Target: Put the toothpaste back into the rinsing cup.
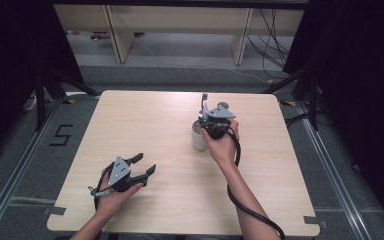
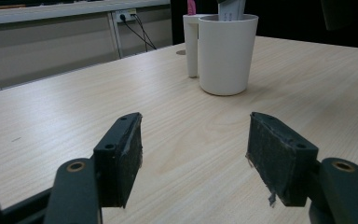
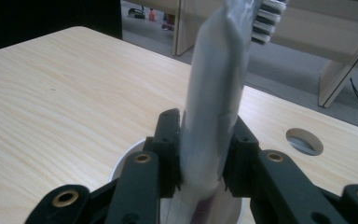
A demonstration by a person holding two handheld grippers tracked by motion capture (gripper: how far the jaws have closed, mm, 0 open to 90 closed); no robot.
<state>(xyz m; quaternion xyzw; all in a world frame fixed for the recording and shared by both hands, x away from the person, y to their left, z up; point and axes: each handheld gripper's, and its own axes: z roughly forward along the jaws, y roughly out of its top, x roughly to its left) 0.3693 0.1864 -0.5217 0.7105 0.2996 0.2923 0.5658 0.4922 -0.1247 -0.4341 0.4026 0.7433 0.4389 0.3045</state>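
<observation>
Toothbrush (image 3: pixel 214 107): wrapped in a clear sleeve, standing upright over the cup (image 2: pixel 226 51), bristle head at the top, lower end inside the cup.
Long axis: nearly vertical, leaning a little to the head side.
Handling: I judge it light and stiff, but the wrap looks slippery; the middle of the handle is the good place to hold.
Right gripper (image 3: pixel 205 158): jaws pinching the toothbrush at its lower handle, just above the cup rim.
Left gripper (image 2: pixel 193 154): jaws spread, nothing between them, resting on the surface (image 1: pixel 145 130), well apart from the cup.
</observation>
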